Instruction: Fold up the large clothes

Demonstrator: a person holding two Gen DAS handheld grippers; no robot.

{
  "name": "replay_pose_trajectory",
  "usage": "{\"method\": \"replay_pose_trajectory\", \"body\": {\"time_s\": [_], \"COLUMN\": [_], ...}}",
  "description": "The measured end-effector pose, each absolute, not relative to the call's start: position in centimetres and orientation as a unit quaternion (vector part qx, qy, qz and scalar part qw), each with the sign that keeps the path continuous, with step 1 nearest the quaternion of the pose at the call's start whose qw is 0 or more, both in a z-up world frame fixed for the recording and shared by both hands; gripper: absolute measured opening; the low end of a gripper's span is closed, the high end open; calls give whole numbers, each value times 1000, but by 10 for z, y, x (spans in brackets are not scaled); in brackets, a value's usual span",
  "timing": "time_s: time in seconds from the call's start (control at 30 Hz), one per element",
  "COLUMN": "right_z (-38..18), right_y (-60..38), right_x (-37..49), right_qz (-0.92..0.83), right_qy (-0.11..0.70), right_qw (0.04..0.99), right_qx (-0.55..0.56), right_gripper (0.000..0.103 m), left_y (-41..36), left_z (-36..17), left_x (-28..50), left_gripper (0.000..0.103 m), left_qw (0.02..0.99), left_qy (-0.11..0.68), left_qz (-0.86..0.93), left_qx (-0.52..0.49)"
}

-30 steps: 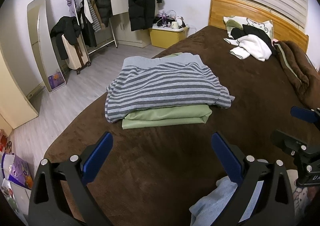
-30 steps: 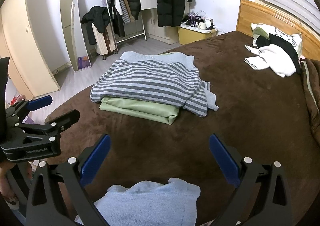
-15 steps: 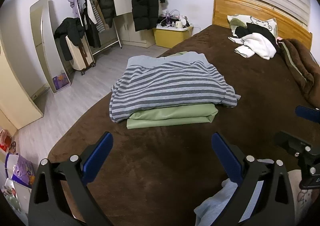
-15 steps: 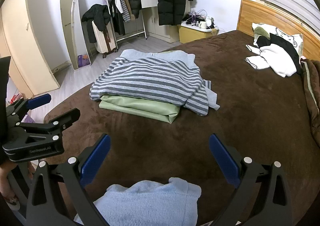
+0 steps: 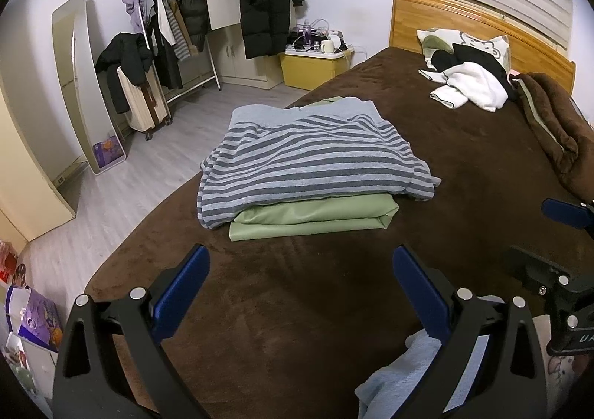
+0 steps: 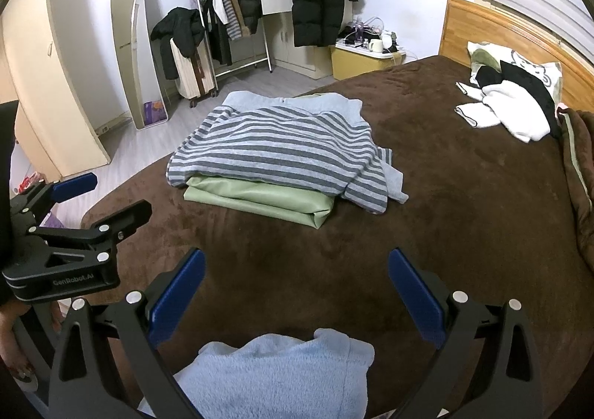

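Note:
A folded grey-striped sweater [image 5: 312, 163] lies on a folded green garment [image 5: 315, 216] on the brown bed [image 5: 297, 307]; both also show in the right wrist view, sweater [image 6: 274, 155] on green garment [image 6: 267, 202]. A light blue fleece garment [image 6: 278, 378] lies at the bed's near edge, below my right gripper [image 6: 297, 289], and its corner shows in the left wrist view [image 5: 393, 382]. My left gripper [image 5: 300, 285] is open and empty above the bed. My right gripper is open and empty too. Each gripper sees the other at its side.
White and black clothes [image 5: 471, 85] and a pillow lie by the wooden headboard [image 5: 445, 22]. A brown blanket [image 5: 549, 125] is bunched at the right. On the floor stand a clothes rack [image 5: 167, 33], a mirror [image 5: 81, 85], a suitcase and a yellow box [image 5: 312, 66].
Both grippers have drifted slightly, so the folded pile sits a little differently in view. Both stay open. The clothes have not moved.

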State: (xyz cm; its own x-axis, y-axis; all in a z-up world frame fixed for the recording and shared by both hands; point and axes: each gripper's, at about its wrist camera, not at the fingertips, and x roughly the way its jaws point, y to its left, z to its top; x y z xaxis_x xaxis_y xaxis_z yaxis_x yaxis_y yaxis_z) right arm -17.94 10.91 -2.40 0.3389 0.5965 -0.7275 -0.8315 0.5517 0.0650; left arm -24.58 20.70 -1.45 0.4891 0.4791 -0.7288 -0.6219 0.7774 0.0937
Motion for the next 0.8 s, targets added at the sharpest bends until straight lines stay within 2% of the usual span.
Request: {"method": "replay_pose_trajectory", "body": {"time_s": [0.8], "right_z": [-25], "right_y": [110], "right_x": [-181], "right_qz": [446], "right_qy": [368], "right_qw": [799], "right_qx": [-162], "right_gripper": [97], "left_y": [208], "left_z": [-15], "left_x": [-245], "left_gripper": [96], "left_qw": [857], "left_qy": [395], "left_qz": [317], "left_qx": [-94]}}
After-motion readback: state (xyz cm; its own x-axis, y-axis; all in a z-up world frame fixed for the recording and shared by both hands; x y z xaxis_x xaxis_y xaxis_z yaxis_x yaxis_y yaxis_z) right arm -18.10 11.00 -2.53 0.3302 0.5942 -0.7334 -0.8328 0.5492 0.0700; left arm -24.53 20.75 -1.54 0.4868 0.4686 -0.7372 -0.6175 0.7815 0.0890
